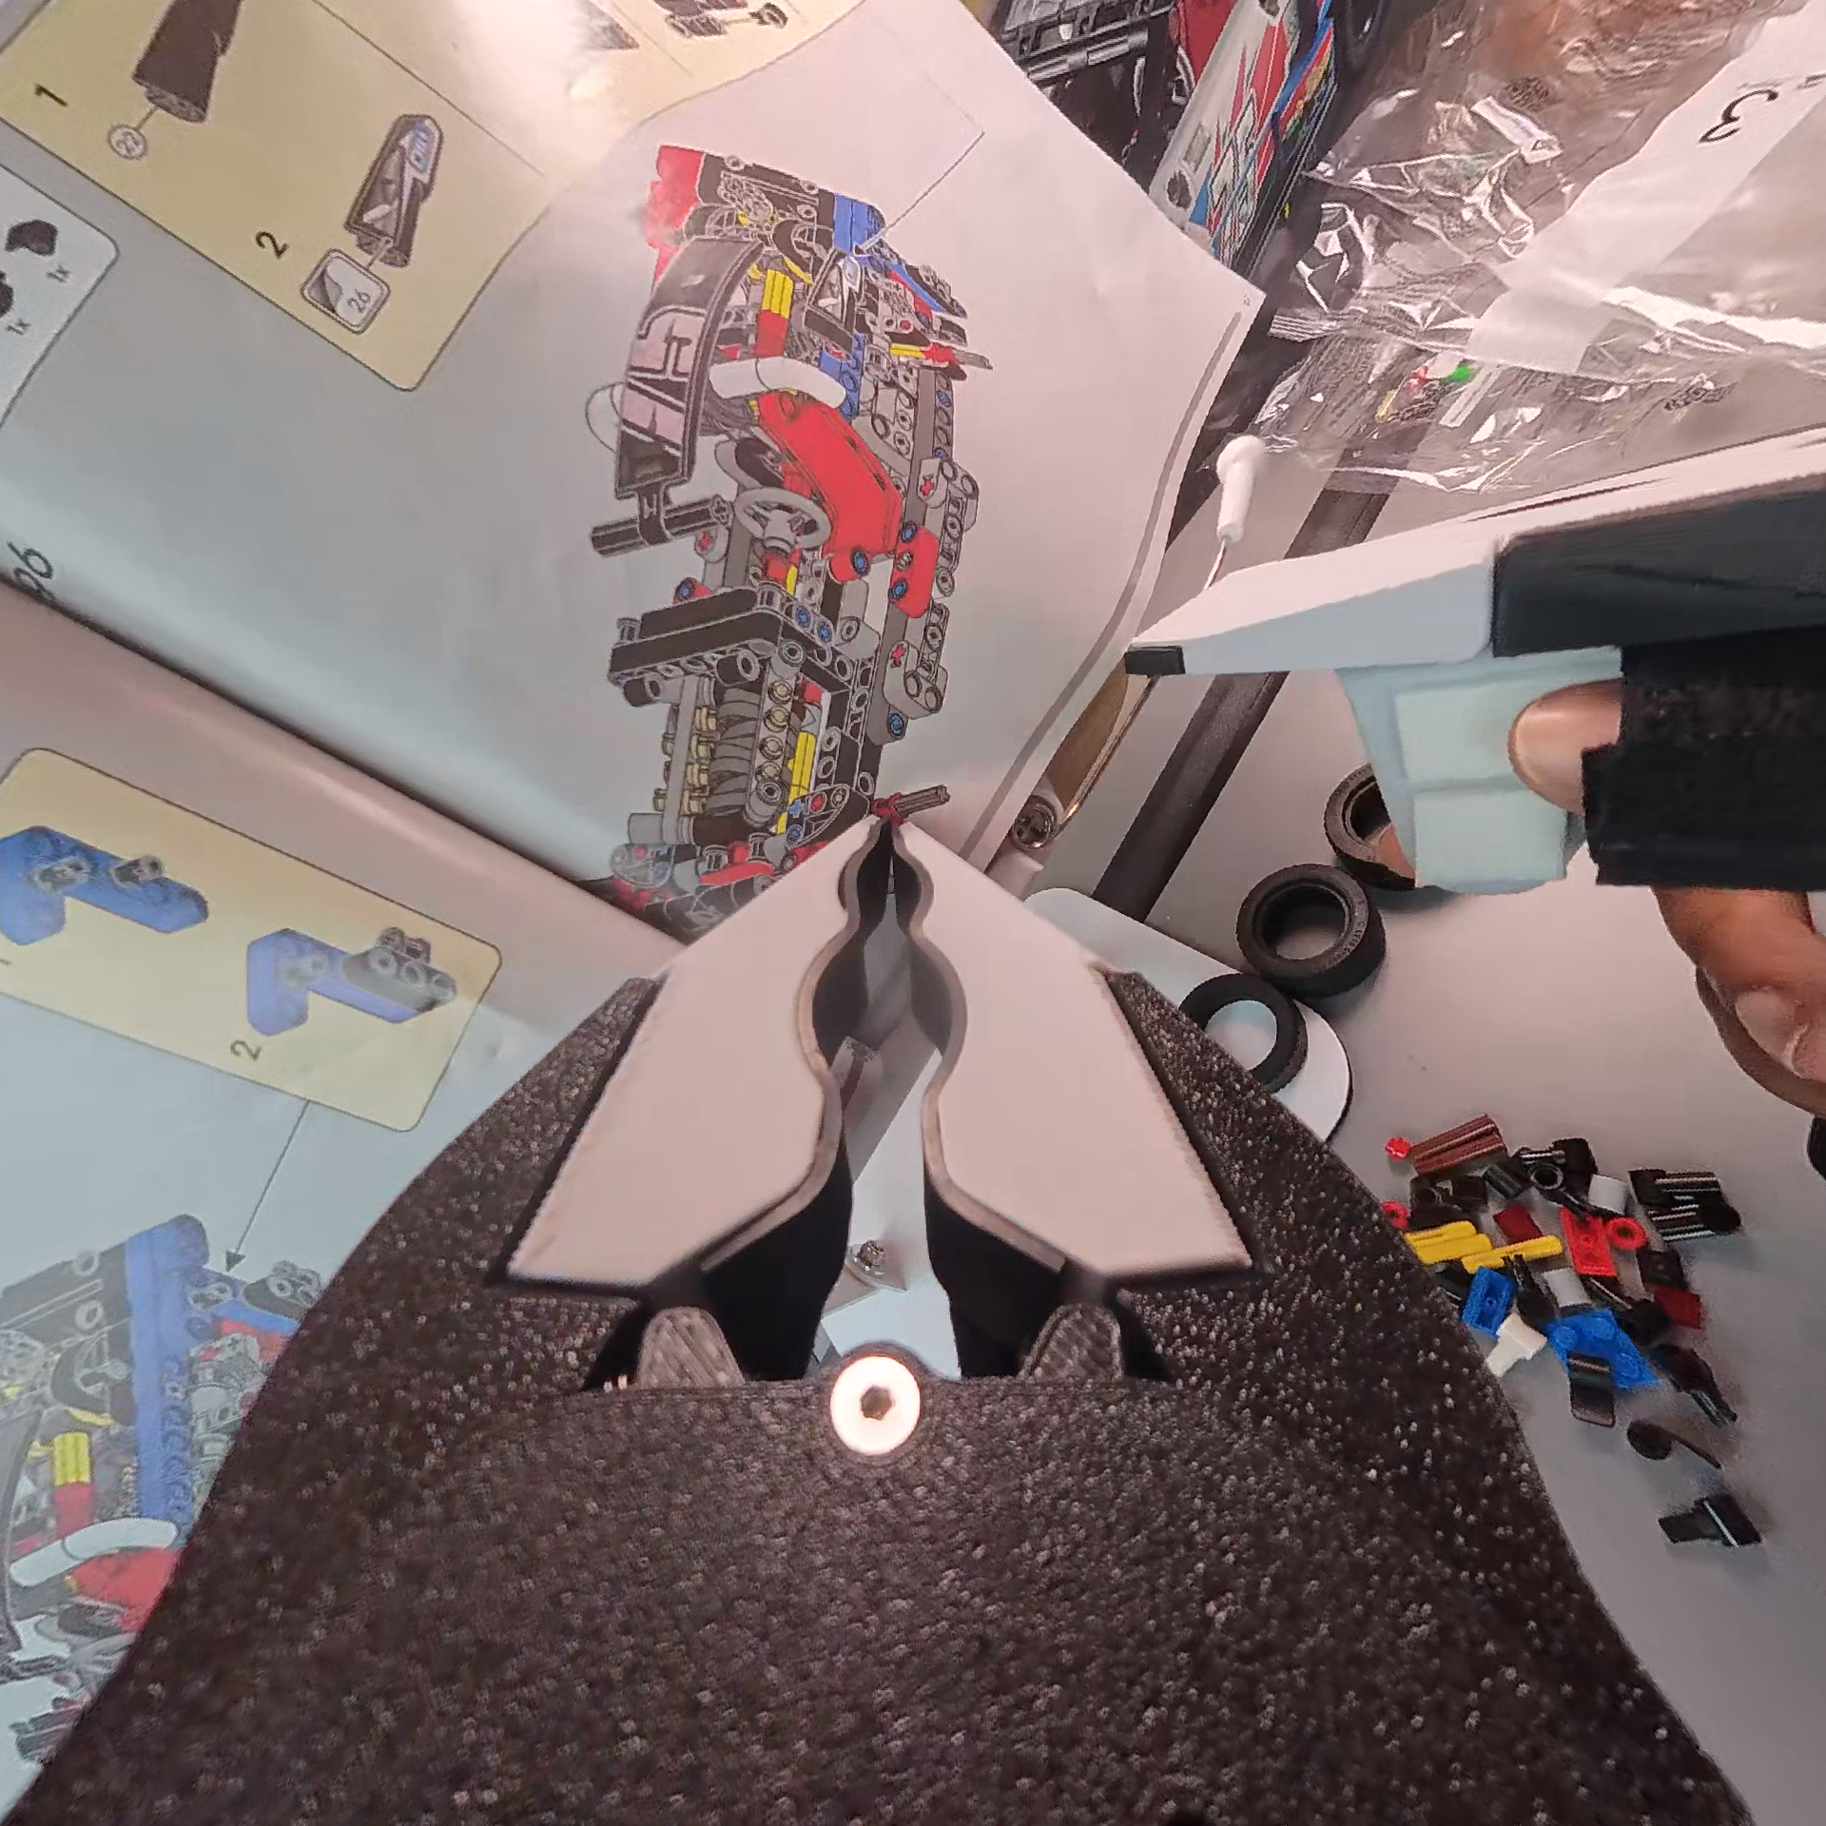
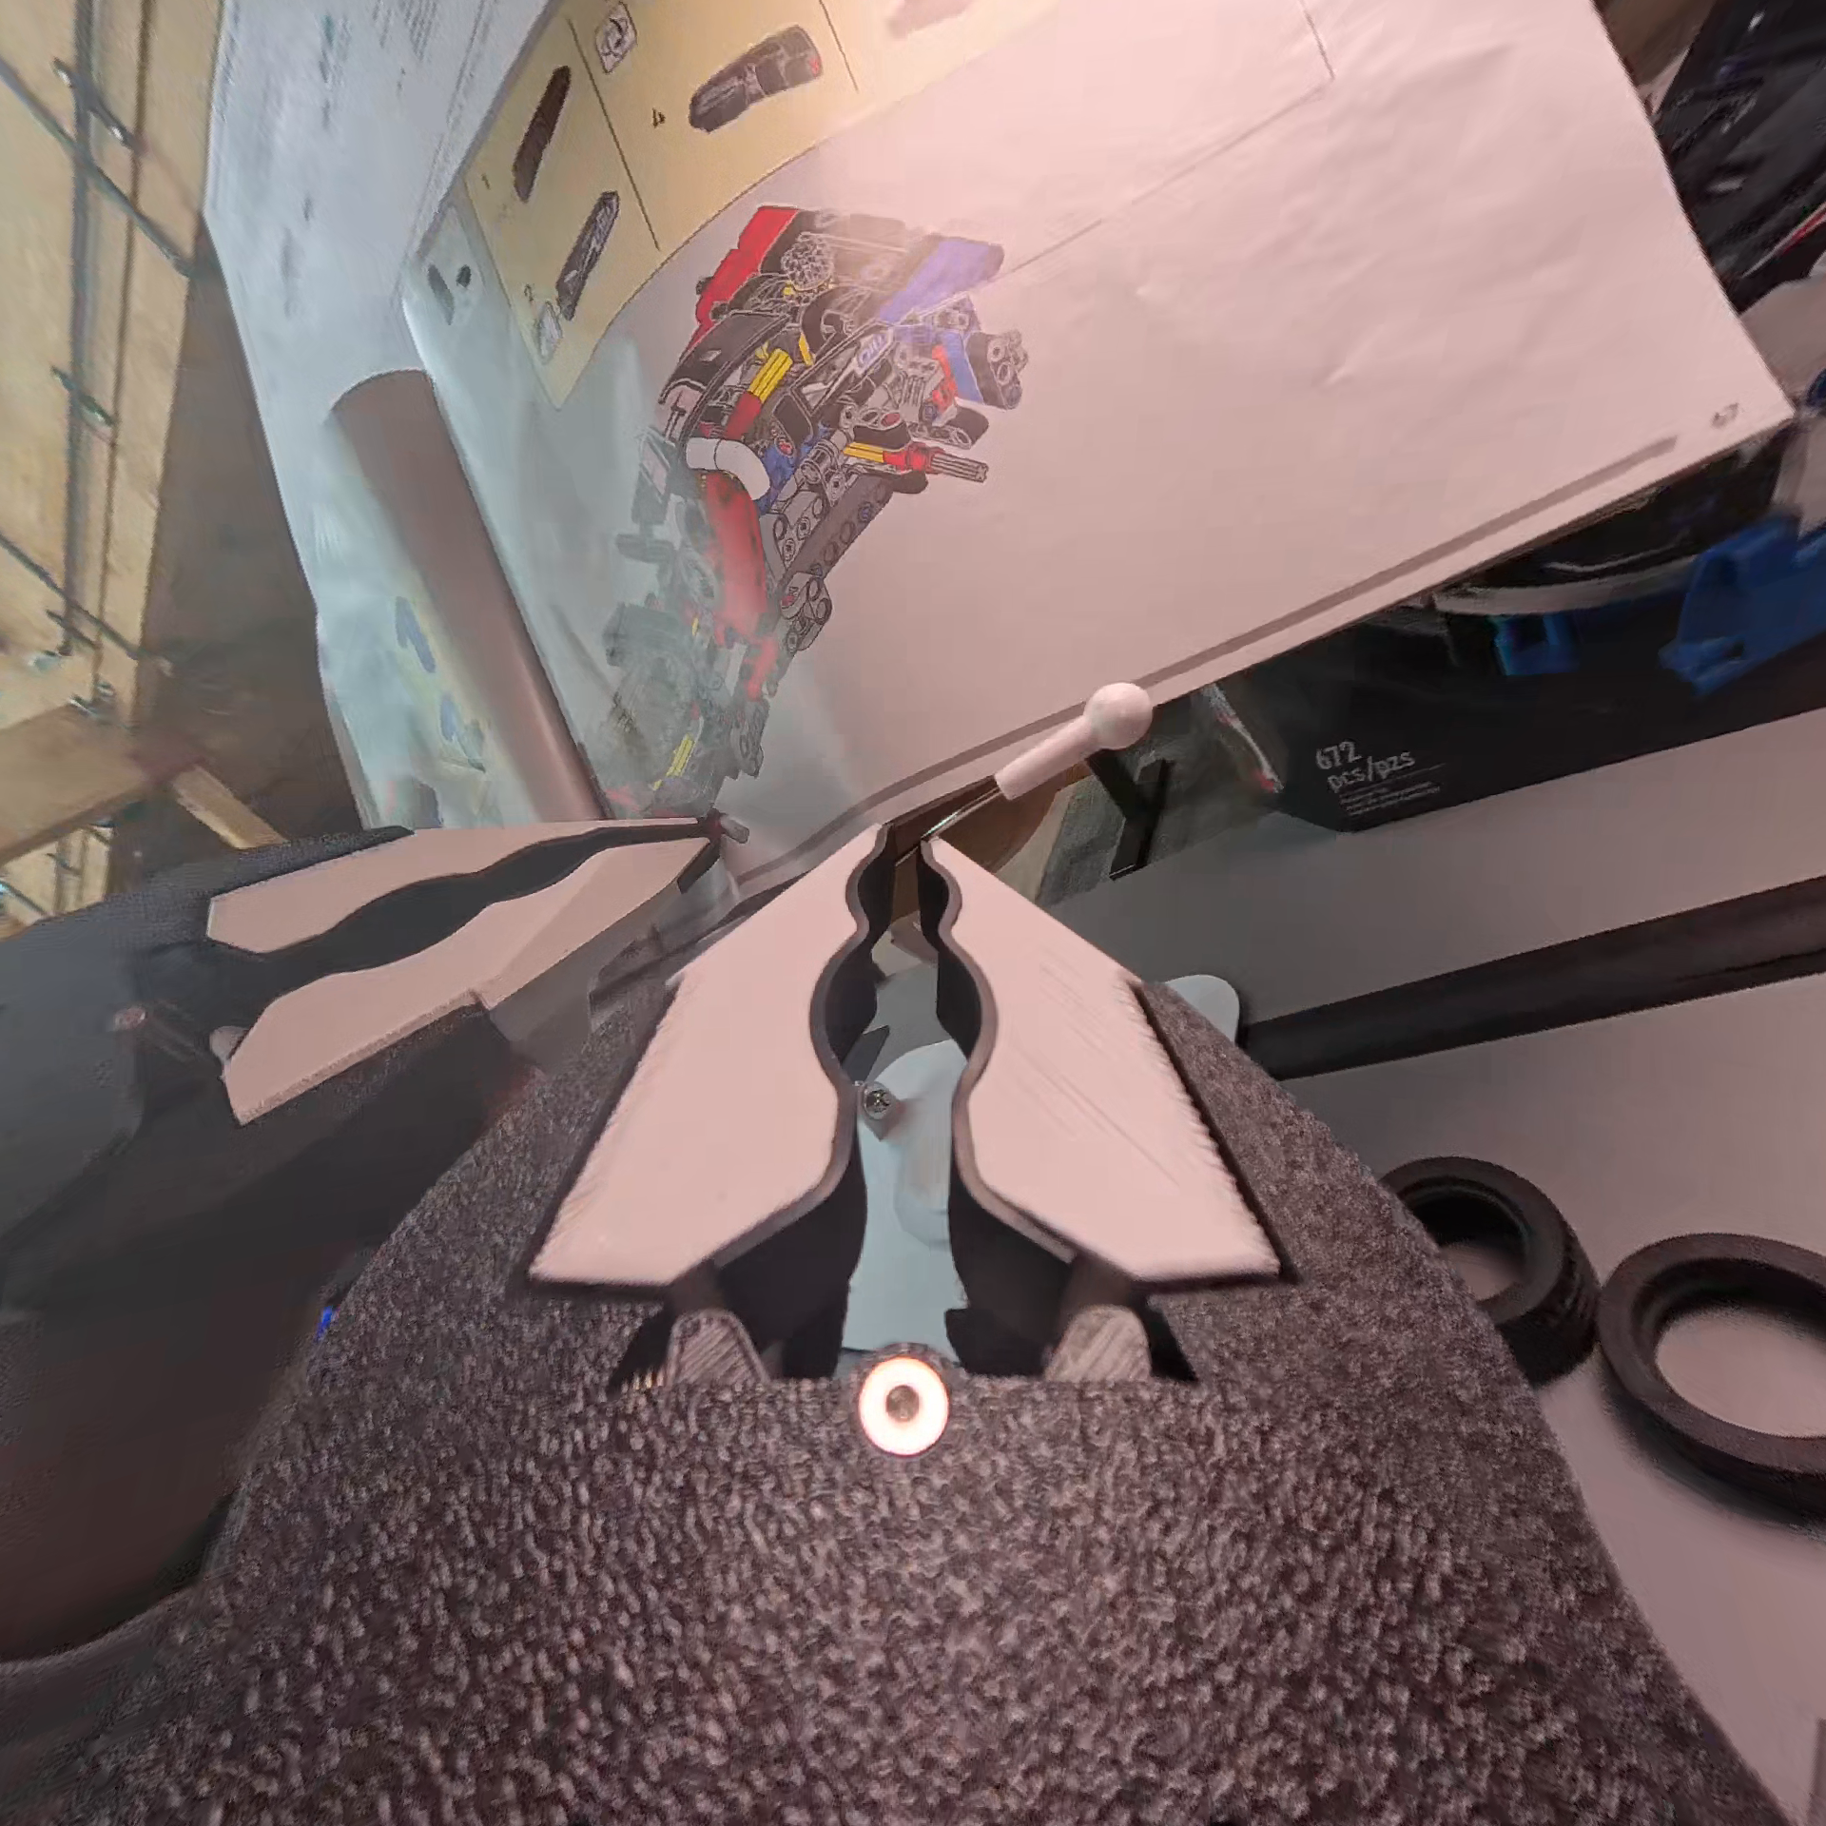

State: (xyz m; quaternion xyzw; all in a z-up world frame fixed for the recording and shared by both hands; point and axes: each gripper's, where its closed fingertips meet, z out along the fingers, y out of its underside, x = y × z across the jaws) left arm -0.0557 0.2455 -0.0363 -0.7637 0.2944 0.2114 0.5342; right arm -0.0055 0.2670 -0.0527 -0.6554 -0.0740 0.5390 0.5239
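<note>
Left tool (image 1: 887, 828) pinches small red pin (image 1: 907, 804); right tool (image 2: 904, 840) nearly closed, holding nothing.
Pin sits at extreme fingertips over instruction booklet (image 1: 415, 514); judged: steady squeeze needed, grip marginal.

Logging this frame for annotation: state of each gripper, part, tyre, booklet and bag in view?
left gripper: shut on small red pin
right gripper: nearly closed, holding nothing
instruction booklet: open, propped up
black tyres: loose on table, unmounted
pile of small parts: loose, unsorted
plastic bag: crumpled, behind booklet
</note>
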